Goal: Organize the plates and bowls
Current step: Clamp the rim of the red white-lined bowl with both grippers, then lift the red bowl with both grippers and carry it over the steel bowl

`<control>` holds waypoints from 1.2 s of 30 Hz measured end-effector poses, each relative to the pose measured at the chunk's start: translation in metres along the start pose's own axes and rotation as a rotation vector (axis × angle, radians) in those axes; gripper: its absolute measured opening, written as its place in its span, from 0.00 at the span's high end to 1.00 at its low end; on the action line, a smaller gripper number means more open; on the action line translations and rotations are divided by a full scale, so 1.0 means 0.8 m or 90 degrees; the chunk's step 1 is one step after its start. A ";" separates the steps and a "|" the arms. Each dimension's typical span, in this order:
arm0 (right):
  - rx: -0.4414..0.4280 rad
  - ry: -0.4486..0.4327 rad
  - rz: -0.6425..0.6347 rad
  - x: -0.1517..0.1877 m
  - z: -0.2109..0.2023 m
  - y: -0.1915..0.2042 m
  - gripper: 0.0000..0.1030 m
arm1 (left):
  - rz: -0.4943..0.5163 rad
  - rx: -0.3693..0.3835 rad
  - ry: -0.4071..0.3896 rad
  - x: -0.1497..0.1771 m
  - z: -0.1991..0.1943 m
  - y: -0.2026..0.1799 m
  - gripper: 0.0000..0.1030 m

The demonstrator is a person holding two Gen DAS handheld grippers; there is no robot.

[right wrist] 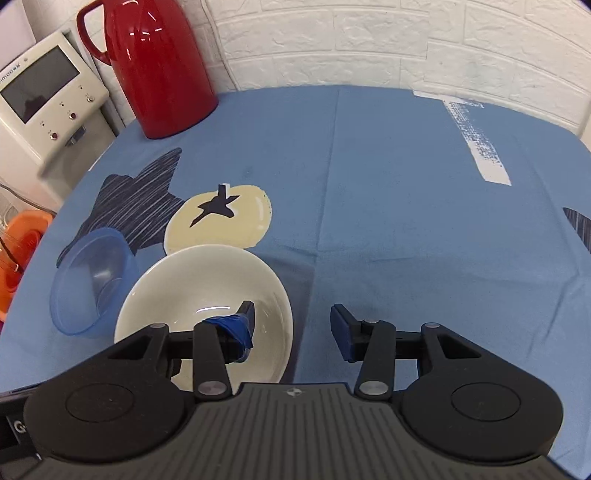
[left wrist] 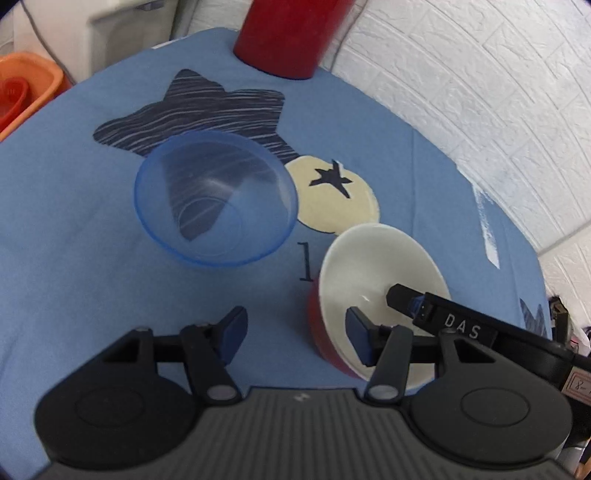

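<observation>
Left wrist view: the left gripper (left wrist: 295, 334) hovers low over a blue cloth (left wrist: 74, 258), its fingers spread wide and holding nothing. Its right finger (left wrist: 360, 338) overlaps the near rim of a white bowl (left wrist: 373, 258) with a red outside, tilted toward the camera; whether finger and rim touch cannot be told. A second black finger marked "DAS" reaches into that bowl from the right. A clear blue bowl (left wrist: 216, 199) stands just left of it, apart, over a dark star print (left wrist: 207, 107) and beside a cream circle print (left wrist: 336, 195). A red jug (left wrist: 288, 33) stands at the far edge, an orange tub (left wrist: 26, 88) off to the left.

Right wrist view: the right gripper (right wrist: 291, 325) is wide open and grips nothing. Its left finger (right wrist: 245, 319), wrapped in blue tape, sits inside the white bowl (right wrist: 199, 284), while the right finger hangs outside over bare cloth (right wrist: 406, 184). The blue bowl (right wrist: 92, 280) lies at the white bowl's left; contact cannot be judged. The jug (right wrist: 159, 62) stands at the far left corner, next to a beige machine (right wrist: 48, 92) with a dark screen. White brick wall (right wrist: 369, 40) backs the table.
</observation>
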State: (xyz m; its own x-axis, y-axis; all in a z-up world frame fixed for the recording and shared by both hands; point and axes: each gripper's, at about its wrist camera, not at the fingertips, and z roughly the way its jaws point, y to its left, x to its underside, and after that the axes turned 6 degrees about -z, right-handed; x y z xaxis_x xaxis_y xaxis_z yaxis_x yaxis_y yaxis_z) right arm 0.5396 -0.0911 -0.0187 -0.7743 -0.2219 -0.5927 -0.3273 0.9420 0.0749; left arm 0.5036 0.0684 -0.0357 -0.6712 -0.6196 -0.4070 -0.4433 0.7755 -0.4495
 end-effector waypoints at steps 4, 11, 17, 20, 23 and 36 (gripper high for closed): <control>-0.017 -0.006 0.019 -0.004 0.009 -0.007 0.72 | 0.004 0.000 -0.016 -0.005 0.006 -0.001 0.47; -0.028 -0.011 -0.004 0.007 0.005 0.005 0.86 | 0.048 0.021 0.004 -0.006 0.007 -0.013 0.85; -0.057 0.000 0.015 0.019 -0.010 0.009 0.88 | 0.074 0.029 0.013 0.003 -0.007 -0.010 0.93; -0.060 0.010 0.006 0.032 -0.018 0.016 0.88 | 0.098 0.026 0.021 0.015 -0.016 -0.006 0.95; -0.057 0.017 0.002 0.048 -0.028 0.023 0.88 | 0.107 0.032 0.038 0.028 -0.026 0.002 0.97; -0.024 0.001 -0.010 0.101 -0.126 0.035 0.87 | 0.162 0.073 0.056 0.087 -0.111 -0.007 1.00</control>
State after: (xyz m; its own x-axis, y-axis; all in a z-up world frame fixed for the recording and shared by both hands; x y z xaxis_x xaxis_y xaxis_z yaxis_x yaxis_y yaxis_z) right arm 0.4133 -0.1082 0.0166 -0.7697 -0.2374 -0.5927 -0.3602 0.9279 0.0960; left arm 0.4066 0.0316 0.0091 -0.8029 -0.3906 -0.4503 -0.1877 0.8826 -0.4310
